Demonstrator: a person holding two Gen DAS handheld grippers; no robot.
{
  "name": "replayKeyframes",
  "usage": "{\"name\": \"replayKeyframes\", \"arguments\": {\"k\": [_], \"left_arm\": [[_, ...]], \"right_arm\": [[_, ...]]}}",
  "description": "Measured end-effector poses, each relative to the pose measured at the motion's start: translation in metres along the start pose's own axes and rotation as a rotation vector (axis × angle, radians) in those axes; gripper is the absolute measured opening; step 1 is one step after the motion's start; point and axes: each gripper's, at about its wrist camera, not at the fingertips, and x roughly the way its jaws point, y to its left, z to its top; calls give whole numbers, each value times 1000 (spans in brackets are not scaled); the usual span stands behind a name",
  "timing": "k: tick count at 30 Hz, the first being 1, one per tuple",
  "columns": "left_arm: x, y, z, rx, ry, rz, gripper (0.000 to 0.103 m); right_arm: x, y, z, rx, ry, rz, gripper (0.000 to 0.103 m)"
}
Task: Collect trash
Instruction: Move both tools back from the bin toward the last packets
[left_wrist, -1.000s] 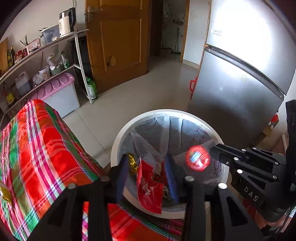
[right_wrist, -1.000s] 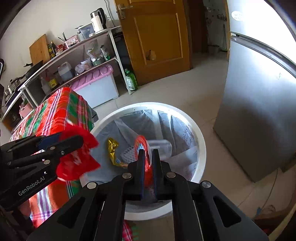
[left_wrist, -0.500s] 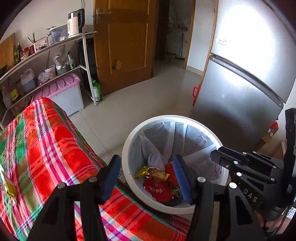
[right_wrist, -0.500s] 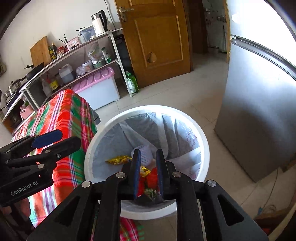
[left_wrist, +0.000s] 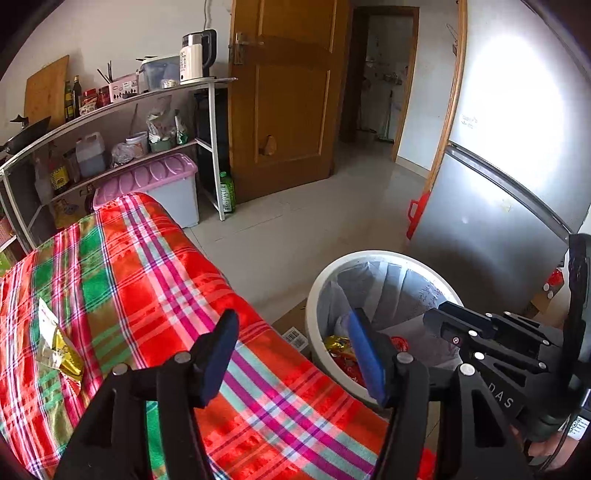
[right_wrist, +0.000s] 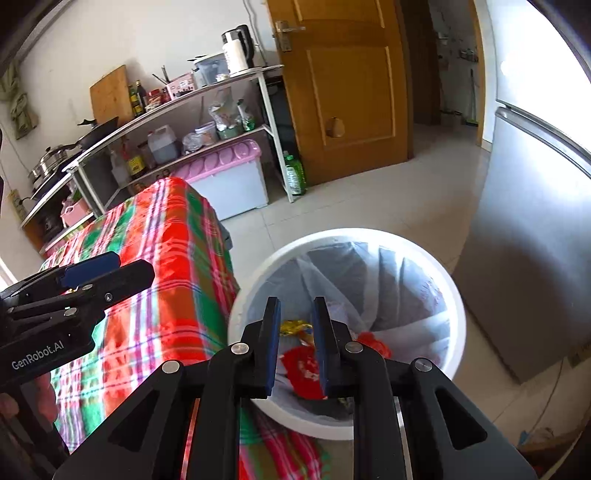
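A white trash bin with a grey liner stands on the floor beside the table. A red wrapper and a gold wrapper lie inside it. My left gripper hangs over the plaid tablecloth's edge; its jaws are opening and nothing is between them. My right gripper hovers over the bin's near rim, open by a narrow gap and empty. A gold and white wrapper lies on the cloth at the left.
A silver fridge stands right of the bin. Behind the table are a metal shelf, a pink-lidded storage box, a green bottle and a wooden door. A cardboard box sits by the bin.
Both grippers let go of red wrappers, which now lie in the bin. Both sets of jaws spread, and both grippers rose and drew back; the left view swung toward the table.
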Motion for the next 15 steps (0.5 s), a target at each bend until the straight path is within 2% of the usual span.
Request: {"name": "replayKeyframes", "arguments": {"k": [15], "left_arm": [[-35,75,-13,-90,-42,93,64]], "right_arm": [[12,72,8,-97,-1,89,23]]}}
